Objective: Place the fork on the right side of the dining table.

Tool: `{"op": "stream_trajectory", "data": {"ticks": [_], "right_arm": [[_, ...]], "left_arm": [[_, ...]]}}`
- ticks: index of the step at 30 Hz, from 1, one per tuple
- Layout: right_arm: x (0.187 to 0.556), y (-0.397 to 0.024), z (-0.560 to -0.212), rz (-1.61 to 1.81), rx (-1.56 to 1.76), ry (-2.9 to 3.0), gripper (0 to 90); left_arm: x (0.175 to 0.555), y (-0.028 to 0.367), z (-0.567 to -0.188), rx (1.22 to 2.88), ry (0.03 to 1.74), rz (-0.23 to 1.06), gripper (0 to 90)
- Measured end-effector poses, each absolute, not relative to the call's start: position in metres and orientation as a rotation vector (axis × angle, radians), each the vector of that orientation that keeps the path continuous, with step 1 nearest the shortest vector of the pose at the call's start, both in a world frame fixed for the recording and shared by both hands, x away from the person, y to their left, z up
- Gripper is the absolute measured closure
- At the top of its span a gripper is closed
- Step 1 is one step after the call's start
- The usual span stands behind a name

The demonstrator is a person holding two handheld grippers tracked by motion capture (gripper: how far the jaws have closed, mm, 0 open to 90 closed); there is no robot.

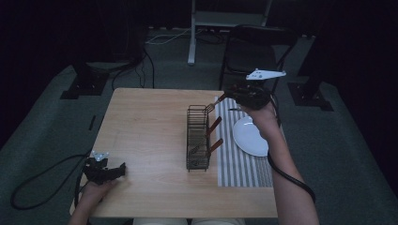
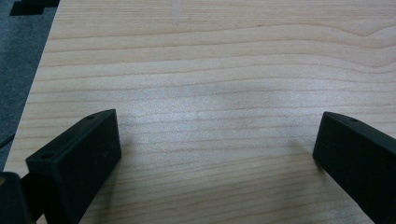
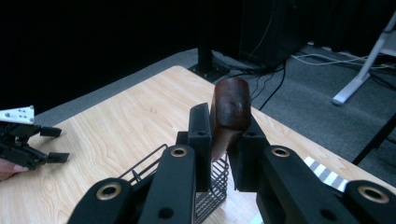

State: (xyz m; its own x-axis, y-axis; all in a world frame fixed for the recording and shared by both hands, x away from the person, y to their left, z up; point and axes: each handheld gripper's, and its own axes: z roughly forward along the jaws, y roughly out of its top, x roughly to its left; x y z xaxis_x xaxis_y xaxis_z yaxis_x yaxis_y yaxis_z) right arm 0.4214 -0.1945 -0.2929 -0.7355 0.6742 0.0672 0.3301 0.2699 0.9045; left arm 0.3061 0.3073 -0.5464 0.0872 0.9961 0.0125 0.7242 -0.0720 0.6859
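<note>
- The right gripper [image 1: 230,97], right of centre in the high view, pinches a wooden-handled fork [image 1: 215,103] by its handle, tines above the wire caddy [image 1: 197,138], likely lifting it out.
- The left gripper [image 1: 117,169], lower left, rests spread on the table [image 1: 145,126], idle.
- The plate [image 1: 248,137] waits on the striped mat [image 1: 239,164], probably for place-setting.

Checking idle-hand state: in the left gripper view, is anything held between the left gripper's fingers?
No. The left gripper has its fingers spread wide apart, with bare wooden table between them.
</note>
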Motion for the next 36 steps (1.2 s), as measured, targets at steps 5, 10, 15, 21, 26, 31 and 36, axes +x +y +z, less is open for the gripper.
{"op": "stream_trajectory", "data": {"ticks": [5, 10, 15, 21, 26, 31, 36], "right_arm": [[0.416, -0.205, -0.289, 1.455, 0.93, 2.179, 80.9], [0.408, -0.22, -0.291, 1.423, 0.965, 2.149, 80.9], [0.4, -0.233, -0.299, 1.403, 0.99, 2.134, 80.8], [0.387, -0.244, -0.317, 1.382, 1.026, 2.122, 80.8], [0.375, -0.251, -0.335, 1.358, 1.051, 2.121, 80.8], [0.366, -0.261, -0.353, 1.354, 1.098, 2.112, 80.8], [0.354, -0.272, -0.37, 1.354, 1.146, 2.098, 80.8]], "left_arm": [[0.306, 0.307, -0.546, 1.853, 1.689, 0.684, 1.3], [0.306, 0.307, -0.546, 1.851, 1.689, 0.684, 1.3], [0.306, 0.307, -0.546, 1.851, 1.689, 0.684, 1.3], [0.306, 0.307, -0.546, 1.852, 1.689, 0.684, 1.3], [0.306, 0.307, -0.546, 1.852, 1.689, 0.684, 1.3], [0.306, 0.307, -0.546, 1.853, 1.689, 0.683, 1.3], [0.306, 0.307, -0.546, 1.852, 1.689, 0.683, 1.3]]}}
